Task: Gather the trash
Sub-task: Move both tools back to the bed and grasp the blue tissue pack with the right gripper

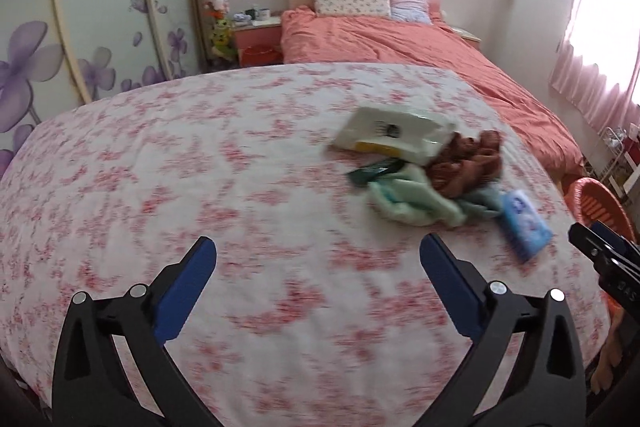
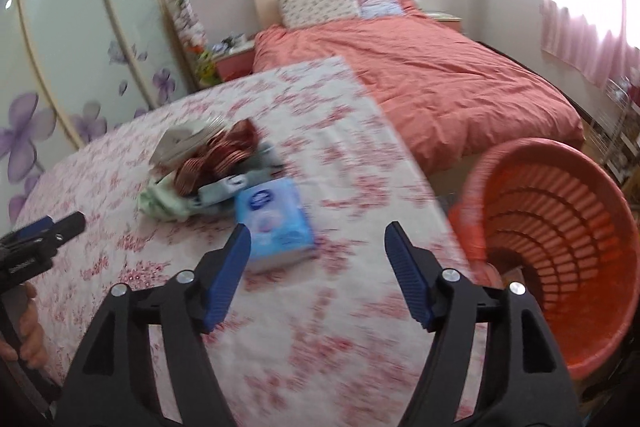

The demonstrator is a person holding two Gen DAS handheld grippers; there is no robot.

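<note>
Left wrist view: left gripper (image 1: 318,251), black frame with blue ribbed pads, jaws spread wide with nothing between them, poised over a table covered by a white cloth with pink floral print (image 1: 200,187). On the cloth, ahead and to the right of the jaws, a small heap: a flat white plastic packet with a yellow strip (image 1: 390,135), a crumpled brown knitted cloth (image 1: 466,163) touching the packet's right edge, a dark green wrapper (image 1: 374,171) lying partly under a pale green crumpled cloth (image 1: 412,197), and a light blue tissue pack (image 1: 526,223) just beside the heap at its right. Right gripper's black tip shows at the right edge. Behind the table, a bed with a salmon-pink duvet (image 1: 420,43); a red slatted plastic basket (image 1: 600,205) shows at the far right, past the table edge. Right wrist view: right gripper (image 2: 318,241), same build, jaws apart and holding nothing; the tissue pack (image 2: 276,223) lies on the cloth just beyond the left pad, not touched. The heap sits behind the pack, brown cloth (image 2: 224,155) uppermost. The red basket (image 2: 560,247) stands off the table's right edge, mouth tilted toward the camera; contents cannot be told. The left gripper's tip and a hand (image 2: 30,327) show at the left edge.
</note>
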